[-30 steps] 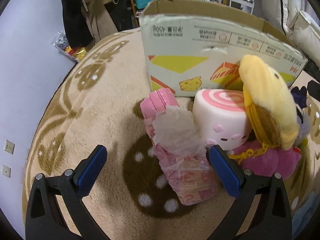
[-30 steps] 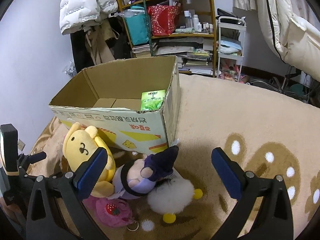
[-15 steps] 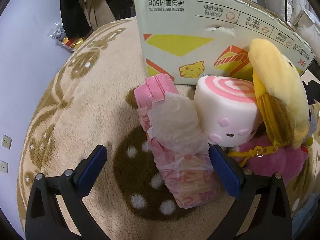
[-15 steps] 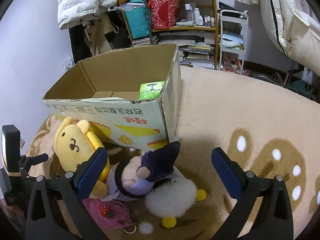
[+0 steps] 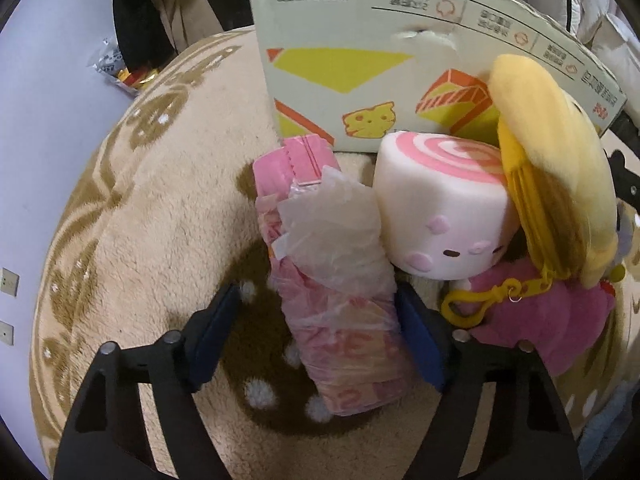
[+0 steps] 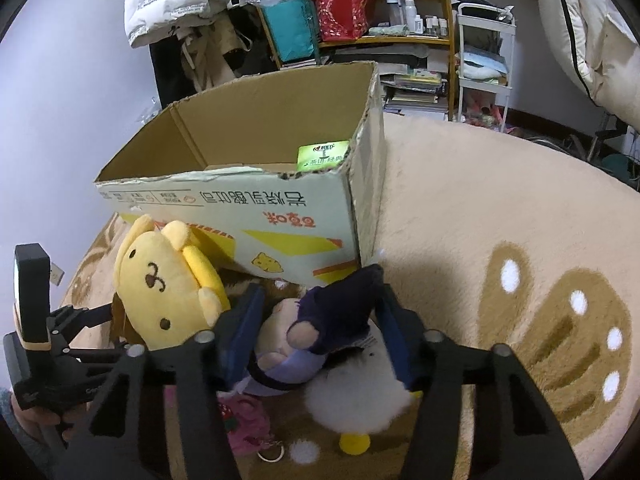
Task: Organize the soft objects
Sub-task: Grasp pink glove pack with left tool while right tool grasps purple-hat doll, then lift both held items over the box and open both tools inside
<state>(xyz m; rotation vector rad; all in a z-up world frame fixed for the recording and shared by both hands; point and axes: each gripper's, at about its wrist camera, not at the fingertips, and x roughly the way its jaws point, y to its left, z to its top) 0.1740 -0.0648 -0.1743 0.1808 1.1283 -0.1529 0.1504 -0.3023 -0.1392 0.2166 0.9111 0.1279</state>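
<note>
Left gripper (image 5: 320, 340) spread, straddling pink wrapped pack (image 5: 340, 300) on rug (image 5: 160, 220) before cardboard box (image 6: 280, 200). Right gripper (image 6: 320, 340) pinching purple-hatted plush (image 6: 324, 320) beside yellow plush (image 6: 160, 284)

The yellow plush (image 5: 560, 160) hides the pink plush's (image 5: 552, 320) upper part.

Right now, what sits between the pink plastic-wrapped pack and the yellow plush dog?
In the left wrist view, a white roll-cake plush lies between the pink wrapped pack and the yellow plush dog, touching both.
</note>
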